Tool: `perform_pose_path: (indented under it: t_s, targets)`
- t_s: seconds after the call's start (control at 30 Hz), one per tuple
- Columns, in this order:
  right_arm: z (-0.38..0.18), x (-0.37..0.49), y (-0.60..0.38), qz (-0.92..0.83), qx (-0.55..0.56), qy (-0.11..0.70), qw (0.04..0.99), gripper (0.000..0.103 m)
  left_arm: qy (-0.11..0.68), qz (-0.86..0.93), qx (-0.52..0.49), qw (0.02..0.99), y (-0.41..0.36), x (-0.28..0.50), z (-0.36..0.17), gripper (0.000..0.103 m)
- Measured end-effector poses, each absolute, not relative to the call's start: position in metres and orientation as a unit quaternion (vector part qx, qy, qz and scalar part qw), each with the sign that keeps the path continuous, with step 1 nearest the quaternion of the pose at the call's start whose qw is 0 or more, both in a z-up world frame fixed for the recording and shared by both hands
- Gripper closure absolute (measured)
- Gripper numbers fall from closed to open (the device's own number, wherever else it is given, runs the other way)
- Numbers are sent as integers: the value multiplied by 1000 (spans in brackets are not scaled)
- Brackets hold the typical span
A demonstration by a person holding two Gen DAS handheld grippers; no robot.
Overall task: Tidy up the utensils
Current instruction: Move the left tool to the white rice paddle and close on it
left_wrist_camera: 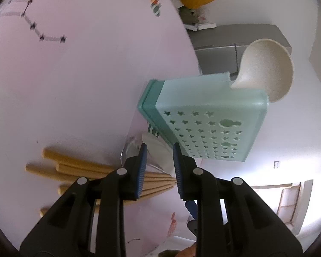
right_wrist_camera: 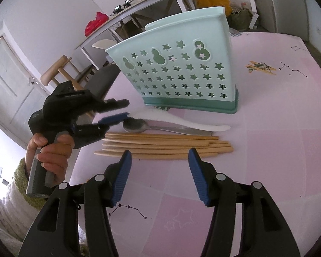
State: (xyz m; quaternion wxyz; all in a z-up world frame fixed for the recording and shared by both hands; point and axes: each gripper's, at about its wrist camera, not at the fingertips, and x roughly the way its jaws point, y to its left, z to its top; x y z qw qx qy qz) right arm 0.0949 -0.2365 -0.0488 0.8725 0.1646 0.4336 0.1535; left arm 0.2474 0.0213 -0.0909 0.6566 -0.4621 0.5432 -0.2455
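Note:
A mint utensil holder (right_wrist_camera: 175,70) with star holes stands on the pink table; in the left wrist view the holder (left_wrist_camera: 203,124) has a cream ladle (left_wrist_camera: 267,68) sticking out of it. In front of it lie a white spoon (right_wrist_camera: 182,122), a metal spoon (right_wrist_camera: 134,125) and several wooden chopsticks (right_wrist_camera: 164,145). My left gripper (right_wrist_camera: 125,108) hovers at the spoons' bowl ends, jaws narrowly apart with nothing pinched; the left gripper (left_wrist_camera: 159,147) frames the white spoon (left_wrist_camera: 160,158) beyond its tips. My right gripper (right_wrist_camera: 159,152) stands open just short of the chopsticks.
A hand (right_wrist_camera: 51,150) in a pale sleeve holds the left gripper at the table's left edge. Off the table stand a wooden chair (right_wrist_camera: 60,68) and a cluttered side table (right_wrist_camera: 139,2). Bare pink tablecloth (right_wrist_camera: 267,150) stretches to the right of the utensils.

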Motion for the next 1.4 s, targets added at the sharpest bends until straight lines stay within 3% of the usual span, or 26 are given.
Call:
perform_pose_path:
  t_s: [0.5, 1.27, 1.33, 1.4]
  targets:
    - [-48, 96, -238, 156, 169, 434, 871, 49, 583, -204, -472, 629, 15, 242, -115, 75]
    - [-47, 94, -247, 149, 175, 427, 875, 49, 581, -207, -317, 720, -13, 243, -82, 73]
    - [-48, 93, -248, 148, 176, 427, 874, 49, 579, -203, -306, 728, -17, 242, -80, 73]
    - [-47, 92, -248, 149, 178, 426, 875, 49, 576, -194, -295, 737, -18, 240, -79, 81]
